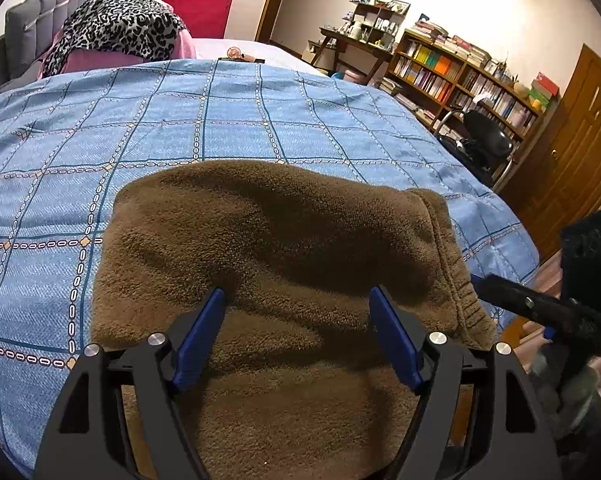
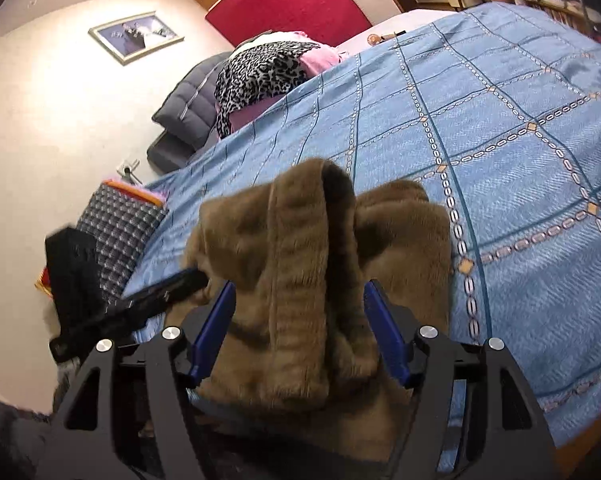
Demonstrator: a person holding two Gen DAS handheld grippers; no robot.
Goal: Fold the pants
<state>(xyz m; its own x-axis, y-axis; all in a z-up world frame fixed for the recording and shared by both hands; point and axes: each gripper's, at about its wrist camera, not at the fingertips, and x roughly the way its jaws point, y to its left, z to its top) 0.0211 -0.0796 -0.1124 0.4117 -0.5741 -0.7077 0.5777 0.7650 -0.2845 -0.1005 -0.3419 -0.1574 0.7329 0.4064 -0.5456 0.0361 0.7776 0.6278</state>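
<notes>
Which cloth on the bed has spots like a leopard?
The leopard-print cloth, black and white, heaped at the bed's far end. The pants are plain brown; the bedspread is blue checked.

pants [image 1: 284, 248]: plain brown fleece
bedspread [image 1: 228, 120]: light blue, dark blue grid lines, white chain-link bands, tan diamonds at crossings
gripper pads [image 1: 198, 336]: dark blue on black frames
throw [image 1: 124, 28] at far edge of bed: black-and-white leopard print over pink
wall panel [image 2: 288, 4]: deep red
headboard [image 1: 32, 28]: grey
</notes>
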